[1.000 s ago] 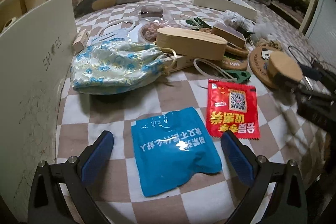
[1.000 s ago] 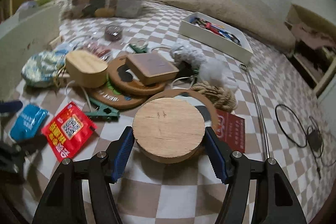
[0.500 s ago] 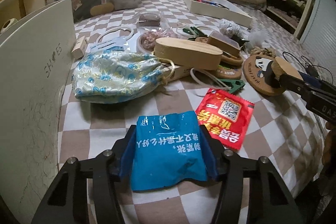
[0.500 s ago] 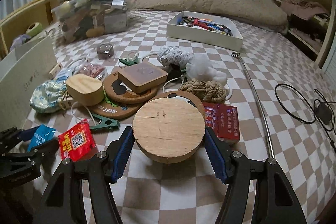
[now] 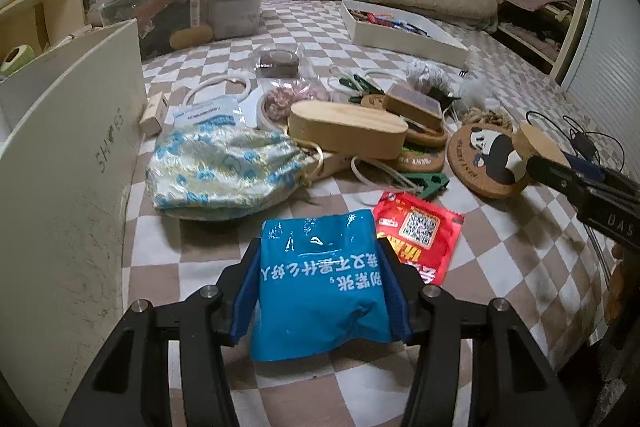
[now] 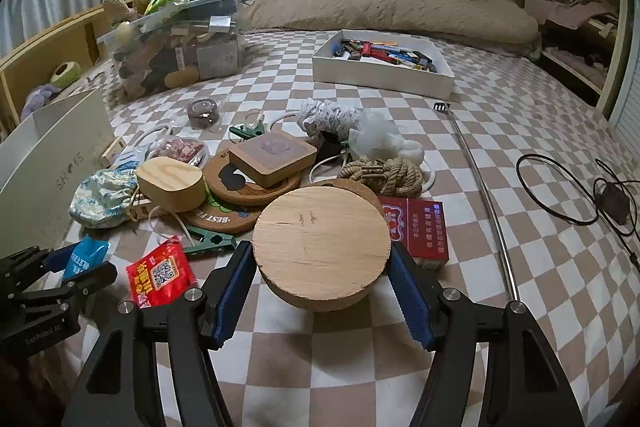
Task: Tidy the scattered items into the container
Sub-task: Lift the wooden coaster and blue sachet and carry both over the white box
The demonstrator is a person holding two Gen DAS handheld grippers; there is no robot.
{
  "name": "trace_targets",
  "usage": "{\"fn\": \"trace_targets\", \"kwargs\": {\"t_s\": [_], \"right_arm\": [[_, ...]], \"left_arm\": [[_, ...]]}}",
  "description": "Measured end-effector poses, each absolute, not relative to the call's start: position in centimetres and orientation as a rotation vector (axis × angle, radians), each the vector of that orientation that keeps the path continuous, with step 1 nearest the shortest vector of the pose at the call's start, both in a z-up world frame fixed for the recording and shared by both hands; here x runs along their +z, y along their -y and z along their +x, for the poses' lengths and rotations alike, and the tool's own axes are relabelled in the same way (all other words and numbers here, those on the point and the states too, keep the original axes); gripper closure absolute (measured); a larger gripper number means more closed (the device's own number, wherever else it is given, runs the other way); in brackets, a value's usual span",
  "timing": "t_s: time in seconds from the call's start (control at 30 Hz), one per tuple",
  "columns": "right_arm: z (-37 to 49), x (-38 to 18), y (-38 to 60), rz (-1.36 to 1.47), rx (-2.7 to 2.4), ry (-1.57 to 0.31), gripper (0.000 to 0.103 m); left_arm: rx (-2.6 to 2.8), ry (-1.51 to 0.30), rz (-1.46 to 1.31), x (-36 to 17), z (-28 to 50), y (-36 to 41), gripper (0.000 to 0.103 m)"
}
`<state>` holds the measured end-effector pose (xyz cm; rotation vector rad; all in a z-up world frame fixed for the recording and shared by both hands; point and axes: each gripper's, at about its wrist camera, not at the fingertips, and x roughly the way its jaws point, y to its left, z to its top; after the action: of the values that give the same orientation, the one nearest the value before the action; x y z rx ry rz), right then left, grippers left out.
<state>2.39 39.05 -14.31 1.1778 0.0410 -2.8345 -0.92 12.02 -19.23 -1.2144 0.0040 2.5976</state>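
Left gripper [image 5: 320, 291], pads pressed against both sides of the blue sachet [image 5: 320, 283] at 6 o'clock above the checked bedspread [image 5: 500, 235]; red sachet [image 5: 420, 235] lies just beside it at 3 o'clock. Right gripper [image 6: 322, 283] clamps the round wooden block [image 6: 320, 251] by its rim. White shoebox [image 5: 60, 163] stands at 9 o'clock.

1. A bed with a brown-and-white checked cover [image 6: 320, 379] carries everything
2. A white tray [image 6: 382, 79] of small items lies near a long brown pillow [image 6: 384, 11]
3. A red packet [image 6: 160, 273], red box [image 6: 424, 227], metal rod [image 6: 480, 187] and black cable [image 6: 560, 195] lie on the cover
4. A clear bin [image 6: 180, 55] sits far left, perhaps on the bed
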Motion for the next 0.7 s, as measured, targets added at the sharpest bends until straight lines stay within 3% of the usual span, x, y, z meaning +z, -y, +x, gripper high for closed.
{"fn": "trace_targets", "kwargs": {"t_s": [0.7], "right_arm": [[5.8,-12.4,-36.8,1.118,-2.848,0.009,0.035]], "left_arm": [[2.674,0.045,-0.988,-13.5,-0.5,-10.8,0.049]]}}
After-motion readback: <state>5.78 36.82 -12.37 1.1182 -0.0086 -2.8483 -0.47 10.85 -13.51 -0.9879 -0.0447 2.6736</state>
